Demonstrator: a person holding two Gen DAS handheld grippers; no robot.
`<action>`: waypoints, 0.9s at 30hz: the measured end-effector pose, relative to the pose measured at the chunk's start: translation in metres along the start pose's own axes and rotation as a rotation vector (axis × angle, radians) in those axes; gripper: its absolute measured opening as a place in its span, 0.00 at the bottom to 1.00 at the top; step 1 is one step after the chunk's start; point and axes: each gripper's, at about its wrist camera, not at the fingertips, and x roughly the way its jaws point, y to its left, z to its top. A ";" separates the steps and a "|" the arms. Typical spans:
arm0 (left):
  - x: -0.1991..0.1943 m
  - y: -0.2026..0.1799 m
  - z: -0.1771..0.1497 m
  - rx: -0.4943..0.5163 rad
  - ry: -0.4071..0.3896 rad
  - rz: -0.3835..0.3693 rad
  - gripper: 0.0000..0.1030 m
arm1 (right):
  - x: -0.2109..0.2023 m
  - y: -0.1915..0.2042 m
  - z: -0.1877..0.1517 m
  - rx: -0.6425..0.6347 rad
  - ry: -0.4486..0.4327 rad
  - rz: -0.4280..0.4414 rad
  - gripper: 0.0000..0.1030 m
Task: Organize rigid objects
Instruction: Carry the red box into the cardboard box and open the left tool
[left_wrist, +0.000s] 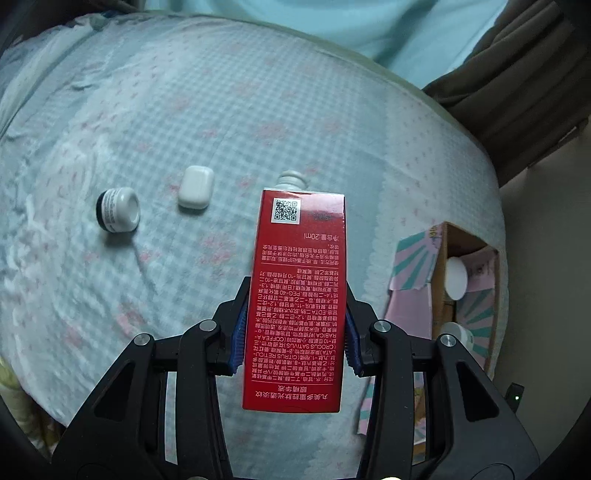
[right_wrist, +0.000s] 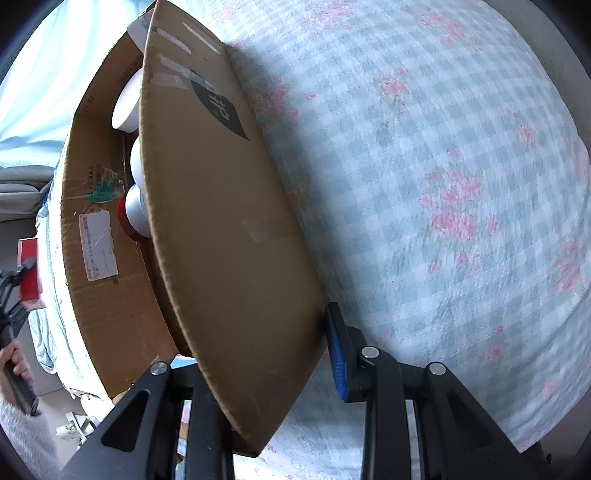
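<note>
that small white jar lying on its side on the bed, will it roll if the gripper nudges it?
Probably. The white jar lies on its side, round wall against the bedspread, so a sideways nudge should roll it. The soft, wrinkled fabric may stop it soon. It looks rigid, likely slick to pinch.

The red carton (left_wrist: 297, 295) reads "20ml", "COFFEA ARABICA", beside a QR code (left_wrist: 285, 210)

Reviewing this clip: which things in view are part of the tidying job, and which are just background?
Job: red carton in the left gripper; small jar; white earbud case; white bottle; cardboard box, its flap between the right gripper's fingers.

Background: checked bedspread; brown curtain.
</note>
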 end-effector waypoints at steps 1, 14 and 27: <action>-0.009 -0.010 0.000 0.014 -0.007 -0.013 0.37 | -0.001 -0.002 0.000 -0.001 0.001 0.002 0.27; 0.002 -0.163 -0.022 0.214 0.040 -0.157 0.37 | -0.014 -0.034 -0.001 0.011 -0.007 0.023 0.28; 0.118 -0.258 -0.079 0.371 0.228 -0.150 0.37 | -0.012 -0.025 -0.010 0.008 -0.011 0.022 0.28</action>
